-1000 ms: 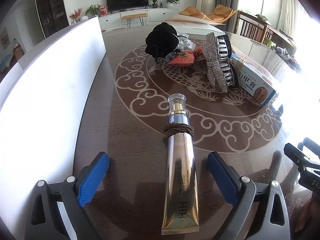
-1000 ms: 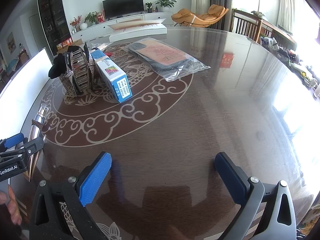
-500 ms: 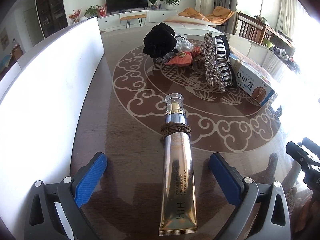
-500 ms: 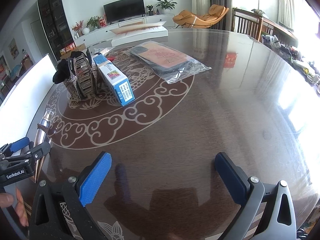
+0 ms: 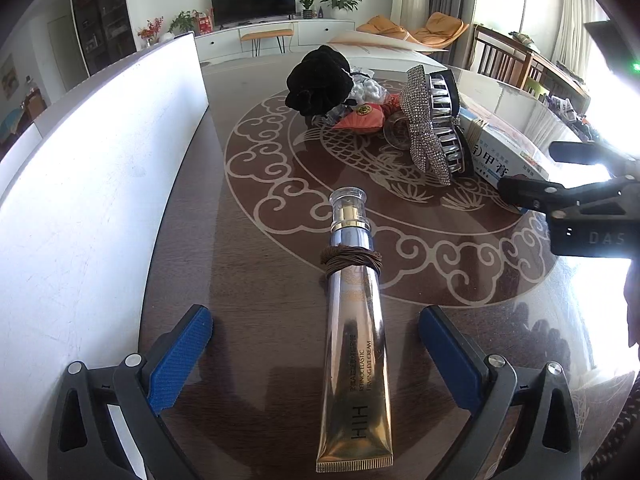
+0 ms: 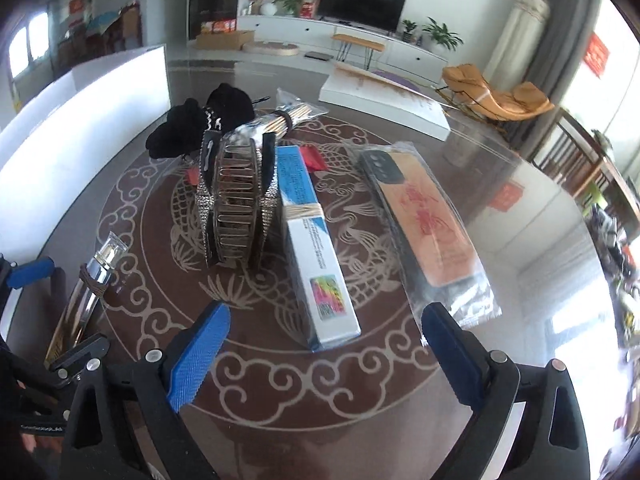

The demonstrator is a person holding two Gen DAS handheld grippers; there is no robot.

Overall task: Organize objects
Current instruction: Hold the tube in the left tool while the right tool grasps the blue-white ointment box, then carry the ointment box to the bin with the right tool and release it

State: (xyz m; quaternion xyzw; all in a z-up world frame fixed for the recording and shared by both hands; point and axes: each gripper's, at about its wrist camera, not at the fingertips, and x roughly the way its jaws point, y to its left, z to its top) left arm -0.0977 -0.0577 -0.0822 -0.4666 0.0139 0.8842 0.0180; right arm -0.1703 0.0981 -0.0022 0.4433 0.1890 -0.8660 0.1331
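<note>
A gold eye-cream tube point(image 5: 354, 344) with a brown hair tie around its neck lies on the dark table, between the jaws of my open left gripper point(image 5: 316, 344). It also shows at the left of the right wrist view point(image 6: 86, 292). My right gripper point(image 6: 320, 344) is open and empty, hovering just before the near end of a blue and white box point(image 6: 316, 248). A rhinestone hair claw point(image 6: 236, 204) stands left of the box. A black scrunchie point(image 5: 320, 80) lies beyond it.
A white bin wall point(image 5: 92, 168) runs along the table's left side. A bagged phone case point(image 6: 428, 224) lies right of the box. A bundle of sticks in plastic point(image 6: 288, 118) and a flat white box point(image 6: 384, 100) lie farther back.
My right gripper has swung left and forward to face the box and hair claw. Its body has come into the left wrist view at the right. The left gripper has barely moved.
</note>
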